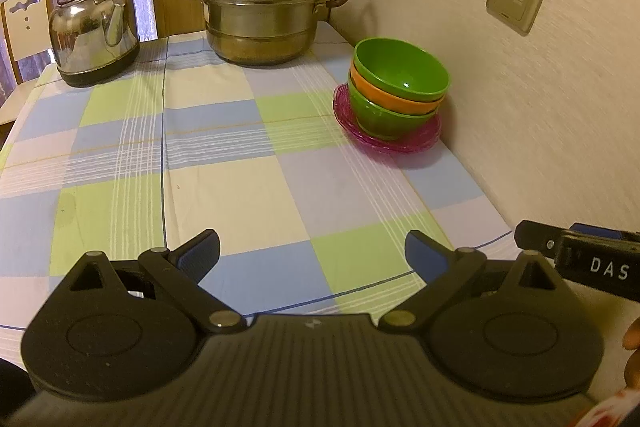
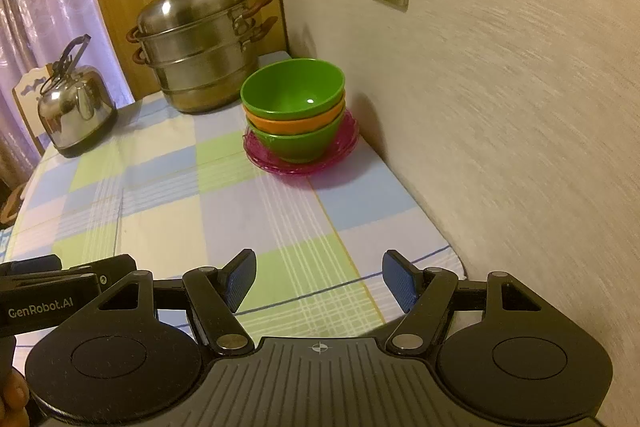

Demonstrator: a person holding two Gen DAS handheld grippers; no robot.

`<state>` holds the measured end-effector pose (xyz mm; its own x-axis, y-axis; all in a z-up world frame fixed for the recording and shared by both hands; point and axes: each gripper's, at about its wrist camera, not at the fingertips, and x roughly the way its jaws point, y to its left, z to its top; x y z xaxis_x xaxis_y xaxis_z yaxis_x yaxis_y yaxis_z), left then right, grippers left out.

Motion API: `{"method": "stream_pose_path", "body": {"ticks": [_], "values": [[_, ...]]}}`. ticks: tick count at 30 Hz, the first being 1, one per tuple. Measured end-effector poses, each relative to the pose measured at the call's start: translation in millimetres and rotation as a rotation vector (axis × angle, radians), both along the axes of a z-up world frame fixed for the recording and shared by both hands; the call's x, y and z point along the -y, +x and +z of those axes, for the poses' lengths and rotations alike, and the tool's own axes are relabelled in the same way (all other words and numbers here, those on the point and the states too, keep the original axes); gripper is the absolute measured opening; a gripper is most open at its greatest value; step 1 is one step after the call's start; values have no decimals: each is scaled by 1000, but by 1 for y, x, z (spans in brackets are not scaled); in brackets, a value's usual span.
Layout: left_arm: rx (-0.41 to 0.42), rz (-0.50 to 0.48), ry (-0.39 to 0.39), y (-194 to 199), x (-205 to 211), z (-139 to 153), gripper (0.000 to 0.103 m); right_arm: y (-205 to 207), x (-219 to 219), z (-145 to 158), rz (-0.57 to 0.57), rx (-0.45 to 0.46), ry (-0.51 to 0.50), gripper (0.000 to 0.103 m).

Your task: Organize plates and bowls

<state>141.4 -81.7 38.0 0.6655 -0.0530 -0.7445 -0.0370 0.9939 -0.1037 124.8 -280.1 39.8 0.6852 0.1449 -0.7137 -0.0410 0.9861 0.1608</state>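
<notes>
Three nested bowls stand near the wall: a green bowl (image 1: 402,69) (image 2: 294,89) on top, an orange bowl (image 1: 394,98) (image 2: 294,125) under it, and a second green bowl (image 1: 380,117) (image 2: 296,145) at the bottom. The stack rests on pink plates (image 1: 352,125) (image 2: 260,157). My left gripper (image 1: 313,253) hovers open over the checked cloth, well short of the stack, nothing between its blue pads. My right gripper (image 2: 319,279) is likewise open and empty, nearer the wall, with the stack ahead of it. The other gripper's body shows at the edge of each view.
A steel steamer pot (image 1: 262,1) (image 2: 198,45) stands at the back by the wooden panel, a steel kettle (image 1: 94,27) (image 2: 74,105) at the back left. The wall (image 1: 540,107) runs along the table's right side. A chair (image 1: 24,23) stands behind the kettle.
</notes>
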Motion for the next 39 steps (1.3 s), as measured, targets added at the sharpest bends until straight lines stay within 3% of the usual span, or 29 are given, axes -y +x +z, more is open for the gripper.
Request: {"method": "stream_pose_path", "body": {"ticks": [39], "values": [[11,-10,13,1,3,2,99,0,1,0,-3,-1,2,70]]}}
